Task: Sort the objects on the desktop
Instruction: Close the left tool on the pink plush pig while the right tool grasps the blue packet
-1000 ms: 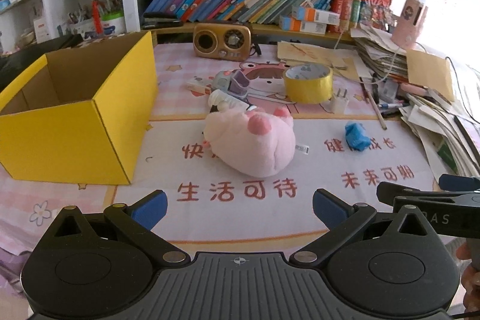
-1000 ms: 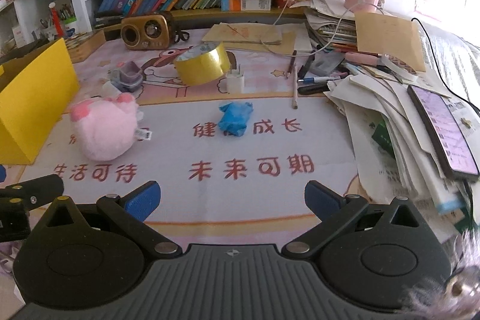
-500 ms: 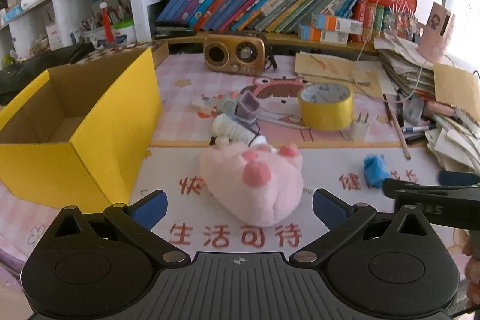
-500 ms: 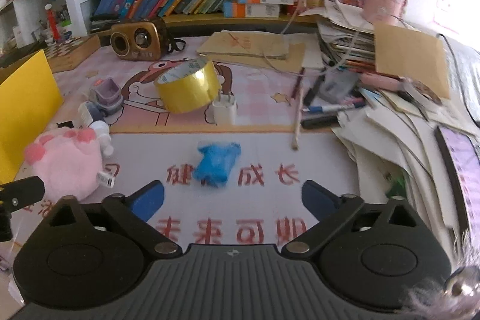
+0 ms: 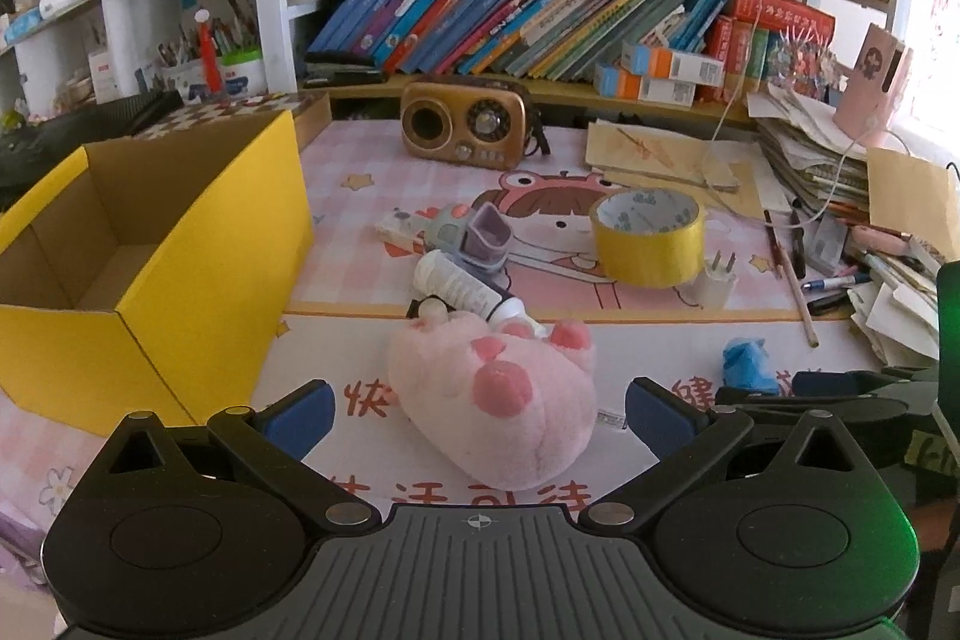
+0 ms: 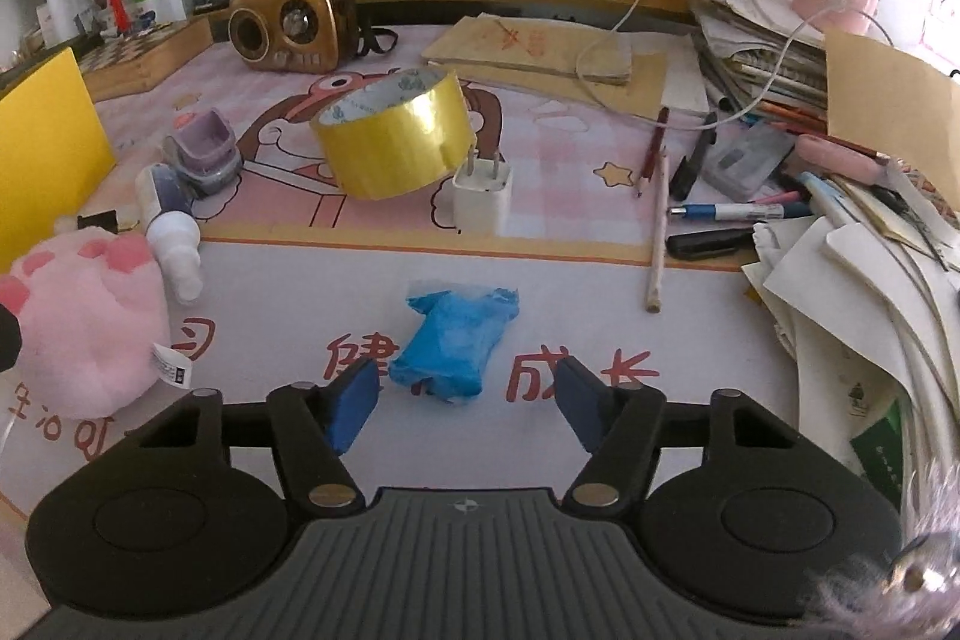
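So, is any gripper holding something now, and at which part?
Nothing is held. The right gripper has just been closing, with the blue packet at its fingertips, but the pads do not press it. The left gripper is open around the pink plush toy.

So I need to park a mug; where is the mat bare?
Bare mat lies between the yellow box and the pink plush, and right of the blue packet before the paper pile. Around the tape roll and charger it is crowded.
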`<state>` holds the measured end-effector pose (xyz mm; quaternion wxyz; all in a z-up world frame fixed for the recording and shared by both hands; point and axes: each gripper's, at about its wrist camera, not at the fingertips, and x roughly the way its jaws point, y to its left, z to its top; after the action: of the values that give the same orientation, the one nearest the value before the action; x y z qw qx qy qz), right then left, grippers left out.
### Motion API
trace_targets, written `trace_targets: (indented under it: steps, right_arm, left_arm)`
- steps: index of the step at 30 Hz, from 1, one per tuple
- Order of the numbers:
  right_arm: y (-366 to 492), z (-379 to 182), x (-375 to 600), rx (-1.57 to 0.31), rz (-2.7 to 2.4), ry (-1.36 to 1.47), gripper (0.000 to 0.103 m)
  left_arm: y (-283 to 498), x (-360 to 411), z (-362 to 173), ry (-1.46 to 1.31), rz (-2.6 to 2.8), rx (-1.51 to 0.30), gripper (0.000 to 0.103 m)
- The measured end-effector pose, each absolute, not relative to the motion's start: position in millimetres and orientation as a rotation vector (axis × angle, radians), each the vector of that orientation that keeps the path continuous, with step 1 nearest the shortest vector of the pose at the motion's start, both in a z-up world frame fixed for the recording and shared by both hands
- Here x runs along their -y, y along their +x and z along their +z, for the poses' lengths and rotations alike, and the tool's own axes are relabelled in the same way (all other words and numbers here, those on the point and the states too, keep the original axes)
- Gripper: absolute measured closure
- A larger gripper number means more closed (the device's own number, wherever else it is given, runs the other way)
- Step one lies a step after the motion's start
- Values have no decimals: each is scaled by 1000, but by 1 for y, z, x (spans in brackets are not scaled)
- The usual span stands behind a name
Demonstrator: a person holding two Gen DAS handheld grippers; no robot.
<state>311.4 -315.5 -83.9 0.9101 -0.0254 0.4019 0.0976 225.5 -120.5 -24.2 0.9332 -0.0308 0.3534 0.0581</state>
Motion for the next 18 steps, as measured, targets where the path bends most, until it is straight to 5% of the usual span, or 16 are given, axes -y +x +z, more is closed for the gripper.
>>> trace_targets:
  steps: [9,11,18]
  right_arm:
    - [322,-87,315,-814,207,-66,54]
    - [324,-86,315,-812,216,-72,70]
    - [324,-84,326,-820,230,-41,74]
  left_arm:
    - [251,124,-29,-71,147,-737,0]
    - [260,125,-33,-64,159,-767,0]
    - [283,124,-51,-107,211,-845,0]
